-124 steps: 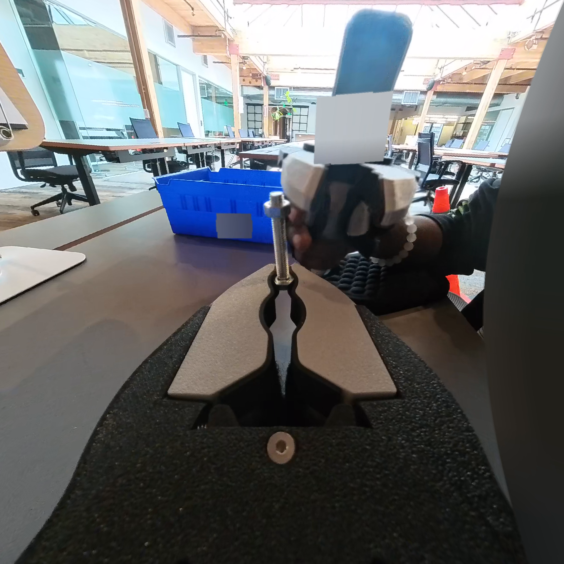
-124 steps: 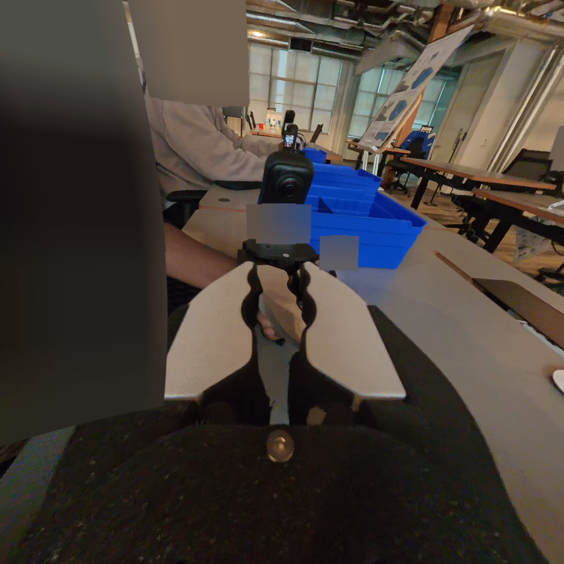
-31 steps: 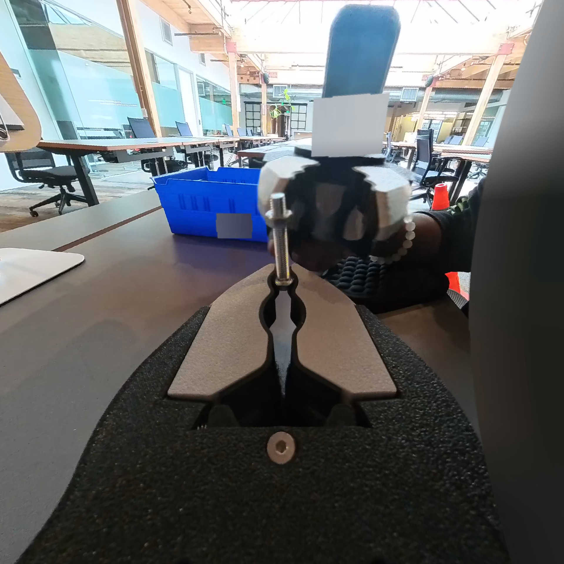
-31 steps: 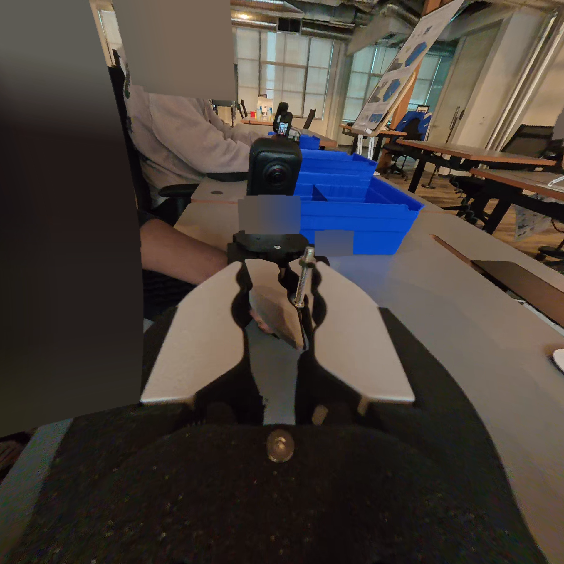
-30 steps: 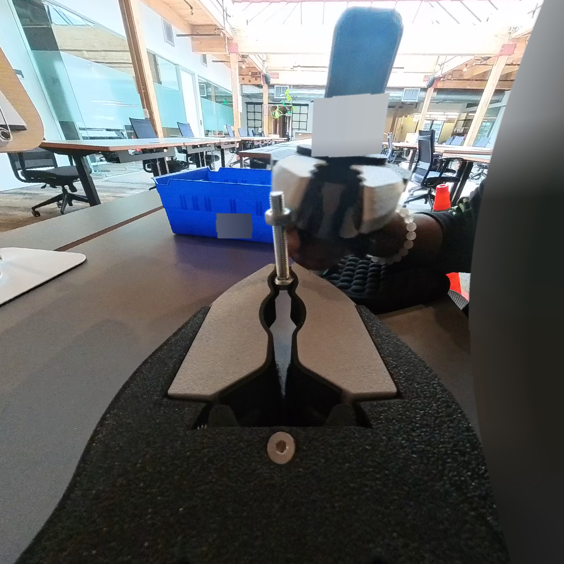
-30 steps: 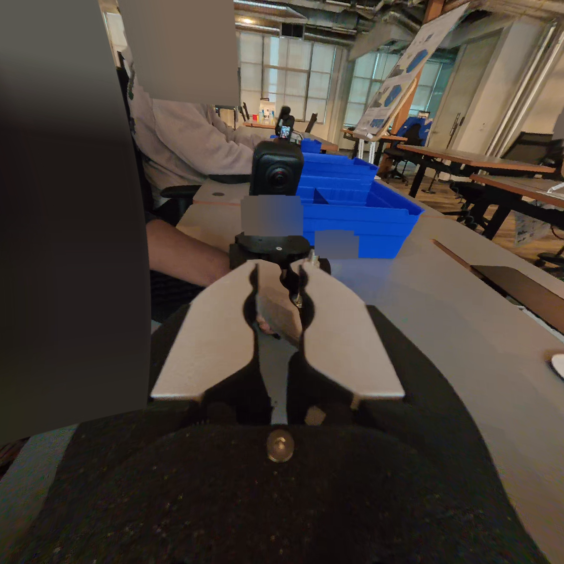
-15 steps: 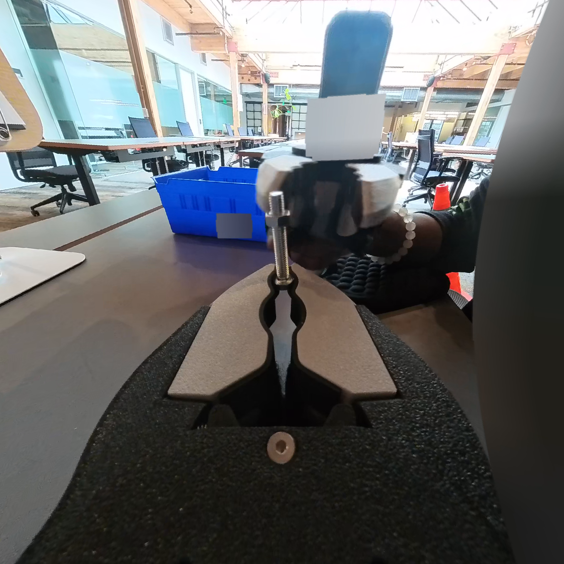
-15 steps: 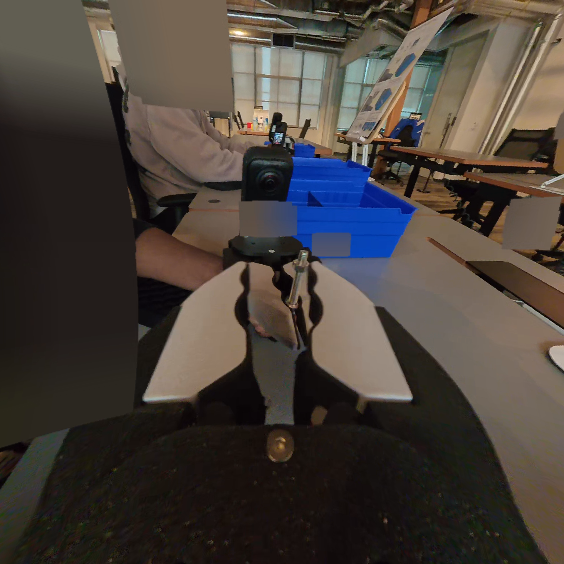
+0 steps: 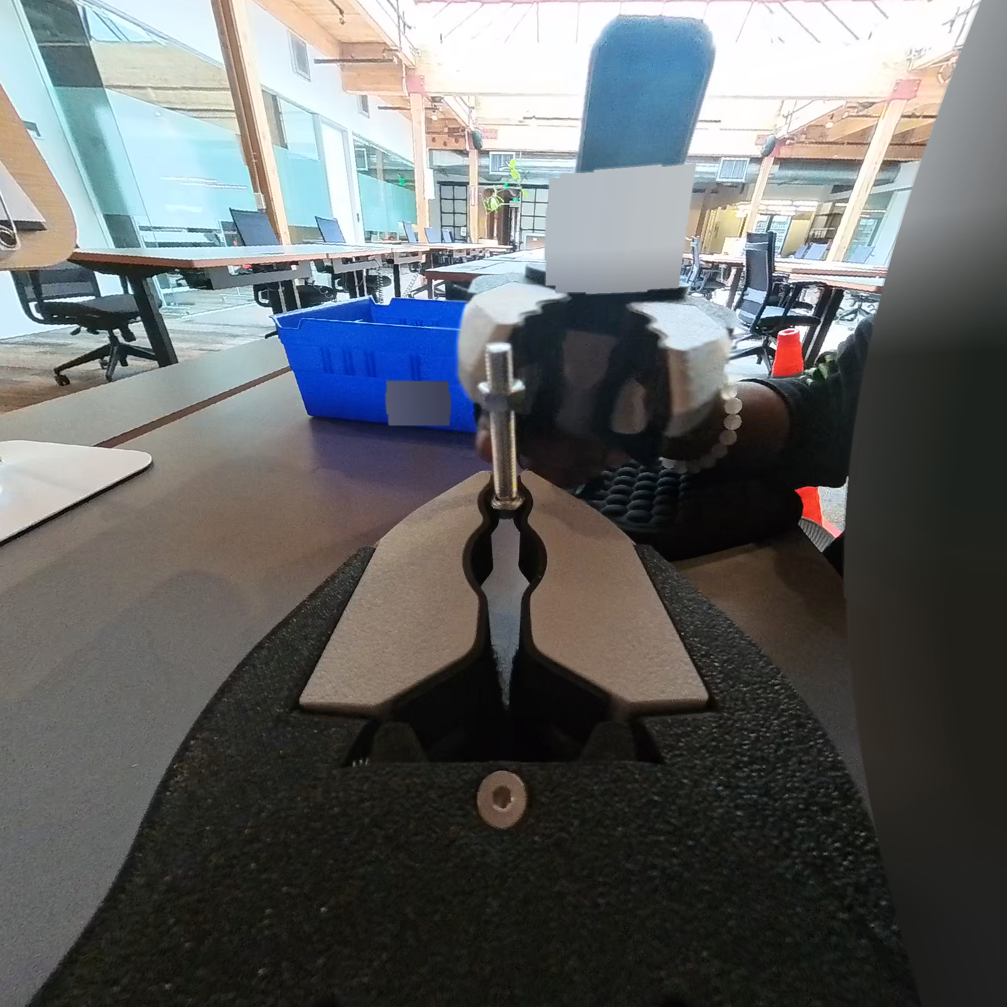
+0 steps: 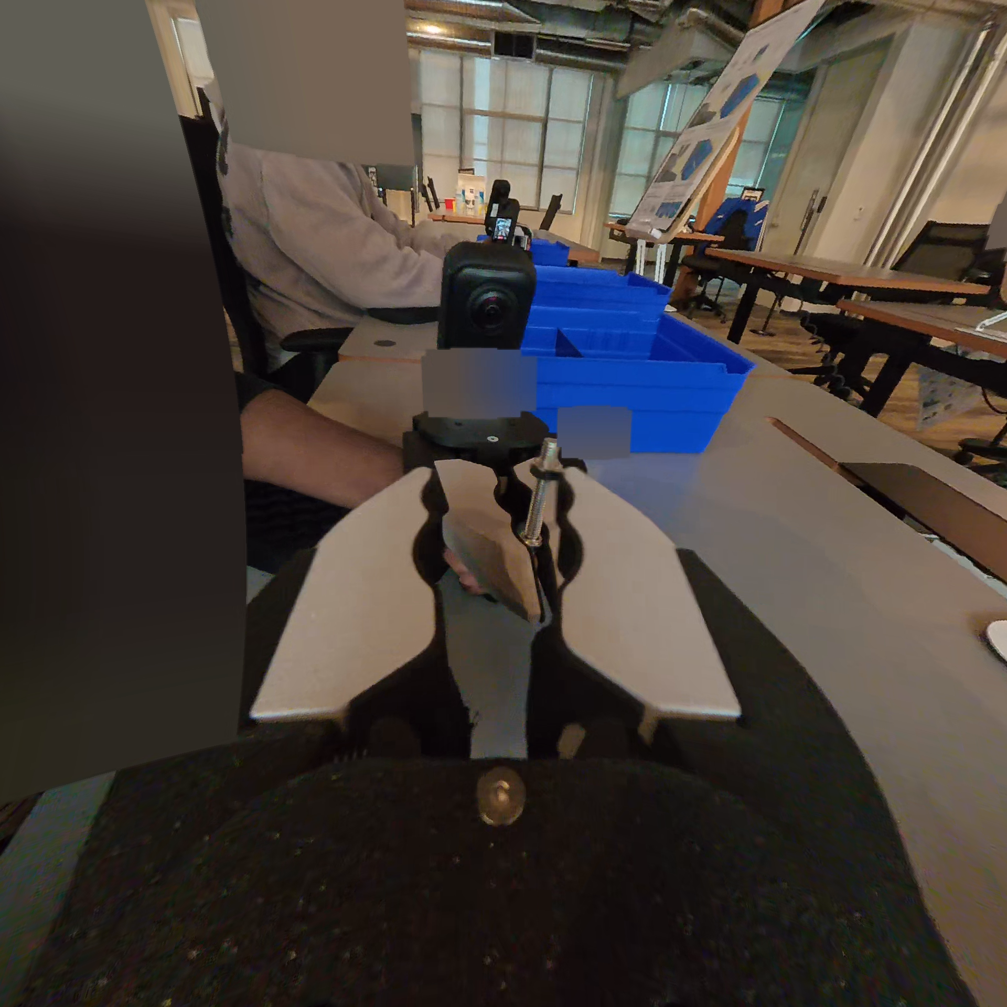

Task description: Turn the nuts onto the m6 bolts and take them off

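In the left wrist view my left gripper [image 9: 504, 490] is shut on the head end of a silver bolt [image 9: 502, 436], which stands upright from the fingertips. A nut [image 9: 501, 389] sits on the thread a little below the bolt's top. My right gripper [image 9: 591, 349] is behind the bolt, jaws wide open. In the right wrist view my right gripper [image 10: 498, 474] is open. The bolt [image 10: 538, 504] and nut [image 10: 545, 467] stand close to its right finger [image 10: 610, 545], not pressed by either pad. The left gripper [image 10: 490, 550] faces me there.
A blue bin [image 9: 370, 370] stands on the dark table [image 9: 163, 545] behind the bolt; it also shows in the right wrist view [image 10: 643, 392]. A white flat base [image 9: 54, 479] lies at the left. A person in a grey top [image 10: 305, 245] sits beyond. The grippers' ends are close to 5 cm from one another.
My right gripper has opened wide and come off the nut. The nut now sits lower on the thread than four seconds ago. The left gripper has kept its hold on the bolt.
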